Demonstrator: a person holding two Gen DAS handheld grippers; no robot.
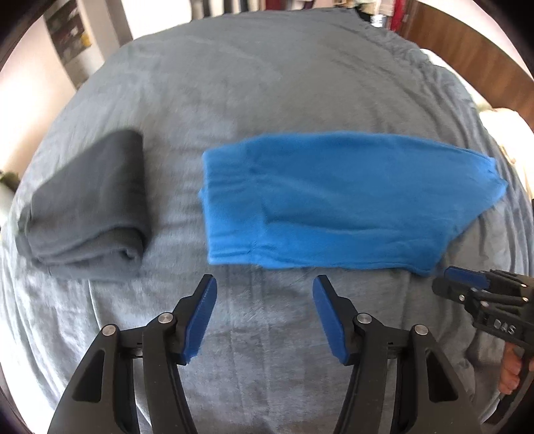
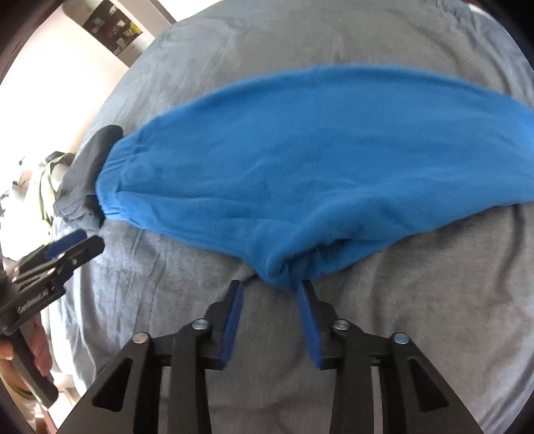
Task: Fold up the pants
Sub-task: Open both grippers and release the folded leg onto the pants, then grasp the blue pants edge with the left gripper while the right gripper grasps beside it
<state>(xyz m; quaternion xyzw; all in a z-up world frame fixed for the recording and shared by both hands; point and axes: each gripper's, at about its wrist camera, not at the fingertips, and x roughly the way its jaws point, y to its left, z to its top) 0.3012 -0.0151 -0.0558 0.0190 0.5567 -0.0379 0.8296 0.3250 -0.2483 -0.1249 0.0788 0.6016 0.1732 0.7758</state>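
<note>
Blue fleece pants [image 1: 333, 197] lie folded lengthwise across the grey blanket; they also show in the right wrist view [image 2: 300, 160]. My left gripper [image 1: 263, 283] is open and empty, just short of the pants' near edge. My right gripper [image 2: 270, 287] is open, its tips at the bunched near corner of the pants [image 2: 283, 267], fabric just reaching between them. The right gripper also shows in the left wrist view [image 1: 444, 282], by the pants' right corner. The left gripper shows in the right wrist view [image 2: 80, 245].
A folded dark grey garment [image 1: 90, 207] lies left of the pants. The grey blanket [image 1: 260, 83] covers the bed. A wooden headboard [image 1: 467, 56] is at the far right. A wall with a poster [image 2: 110, 26] is to the left.
</note>
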